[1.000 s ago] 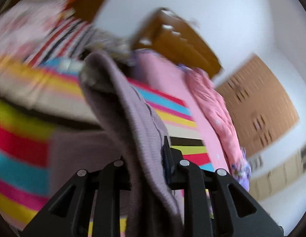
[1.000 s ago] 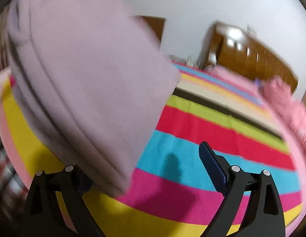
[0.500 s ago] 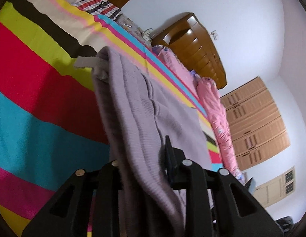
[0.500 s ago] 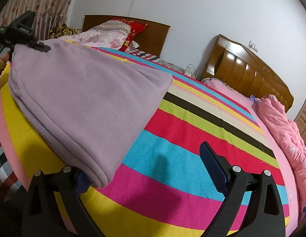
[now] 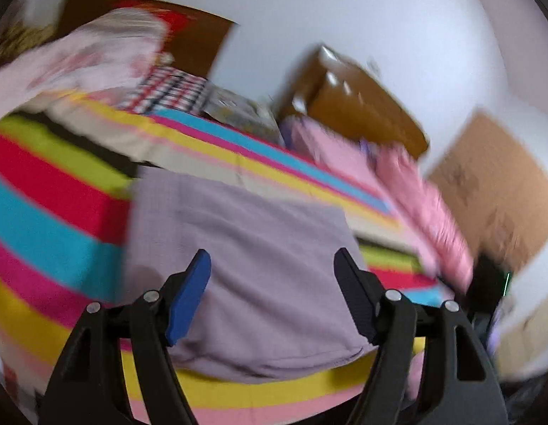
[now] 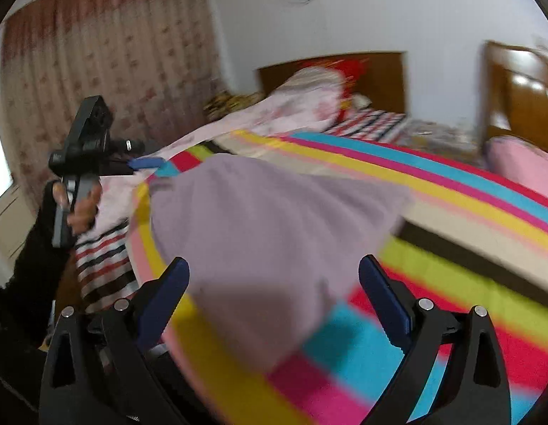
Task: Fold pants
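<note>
Bare striped bedspread (image 6: 451, 191) beyond folded pants (image 6: 266, 219)

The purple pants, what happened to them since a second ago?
Both tongs let go. The left tongs, which were pinching the purple pants up in the air, now stand open above them. The right tongs, which had cloth at one finger, are open too. The pants dropped and lie folded flat on the striped bedspread. The bedspread and pink quilt stayed put.
</note>
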The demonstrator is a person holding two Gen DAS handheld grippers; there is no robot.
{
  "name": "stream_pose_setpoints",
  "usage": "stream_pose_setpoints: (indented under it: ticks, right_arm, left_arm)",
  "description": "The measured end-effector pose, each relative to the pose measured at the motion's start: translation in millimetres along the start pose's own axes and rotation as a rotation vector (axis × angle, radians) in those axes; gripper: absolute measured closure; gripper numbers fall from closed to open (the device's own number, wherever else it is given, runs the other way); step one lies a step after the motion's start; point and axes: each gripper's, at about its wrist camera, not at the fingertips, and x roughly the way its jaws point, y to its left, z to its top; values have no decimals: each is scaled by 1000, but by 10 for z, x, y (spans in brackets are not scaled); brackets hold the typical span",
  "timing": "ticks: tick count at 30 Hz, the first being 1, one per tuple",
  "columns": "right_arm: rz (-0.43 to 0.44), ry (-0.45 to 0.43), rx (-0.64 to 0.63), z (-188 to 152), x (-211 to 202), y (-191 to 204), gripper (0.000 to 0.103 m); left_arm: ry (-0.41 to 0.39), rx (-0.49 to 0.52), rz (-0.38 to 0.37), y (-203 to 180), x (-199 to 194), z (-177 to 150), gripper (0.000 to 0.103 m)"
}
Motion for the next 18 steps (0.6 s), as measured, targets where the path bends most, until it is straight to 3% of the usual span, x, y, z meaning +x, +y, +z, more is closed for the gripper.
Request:
stream_pose_setpoints:
  ticks: [3, 6, 7, 9, 12, 14, 18]
  right_arm:
    - [90, 67, 54, 349, 466, -322, 10]
    - [183, 148, 174, 589, 961, -661, 10]
    - [177, 199, 182, 602, 1152, -741, 10]
    - [-18, 293, 192, 573, 1431, -960, 16]
    - [82, 230, 320, 563, 1419, -1268, 18]
    - [103, 205, 363, 581, 1397, -1348, 18]
    - [108, 212, 347, 590, 1397, -1328, 18]
  left_arm:
    - [75, 10, 36, -68, 324, -109, 31]
    - [115, 26, 106, 117, 499, -356, 35]
    - [72, 23, 83, 190, 444, -459, 35]
    - [28, -22, 41, 265, 364, -547, 44]
    - [13, -58, 20, 367, 245, -663, 59]
    - [-2, -95, -1, 455, 186, -711, 73]
    - [-12, -126, -37, 546, 137, -774, 78]
